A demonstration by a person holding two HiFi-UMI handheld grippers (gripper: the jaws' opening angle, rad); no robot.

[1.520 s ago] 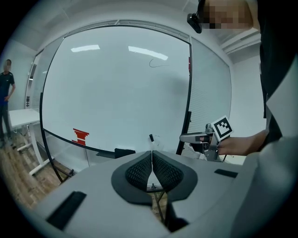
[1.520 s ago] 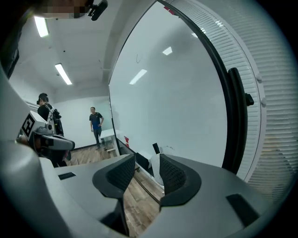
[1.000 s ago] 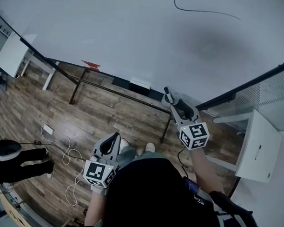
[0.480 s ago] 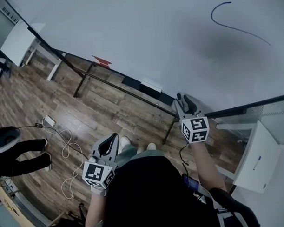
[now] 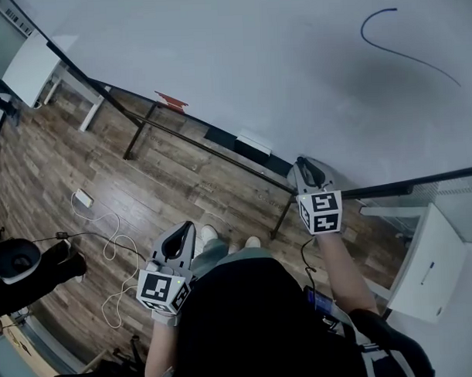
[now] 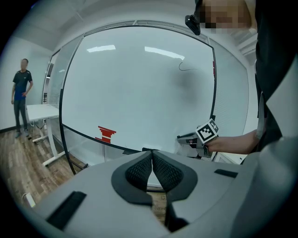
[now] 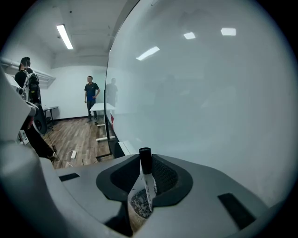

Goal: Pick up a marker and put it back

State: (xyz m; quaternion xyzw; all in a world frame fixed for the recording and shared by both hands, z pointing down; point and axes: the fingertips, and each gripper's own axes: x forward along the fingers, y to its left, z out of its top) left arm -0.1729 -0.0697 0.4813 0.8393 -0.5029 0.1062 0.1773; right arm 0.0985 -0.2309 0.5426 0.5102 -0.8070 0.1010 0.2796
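The pick-up looks to be at its grasp: in the right gripper view the right tool is closing on the marker, which stands between its jaws with the black cap at 12 o'clock, and both pads seem to meet the barrel. In the head view this tool sits at 3 o'clock, its tips close to the lower edge of the whiteboard. The left tool hangs at 7 o'clock by the person's waist, jaws together on nothing. Next, I judge, the grip must settle firmly before the marker is drawn away from the board, then carried back to its place and let go. Compared with a second ago, the right tool stands straighter toward the board, the marker's dark end no longer shows past its tips, and the left tool has barely moved.
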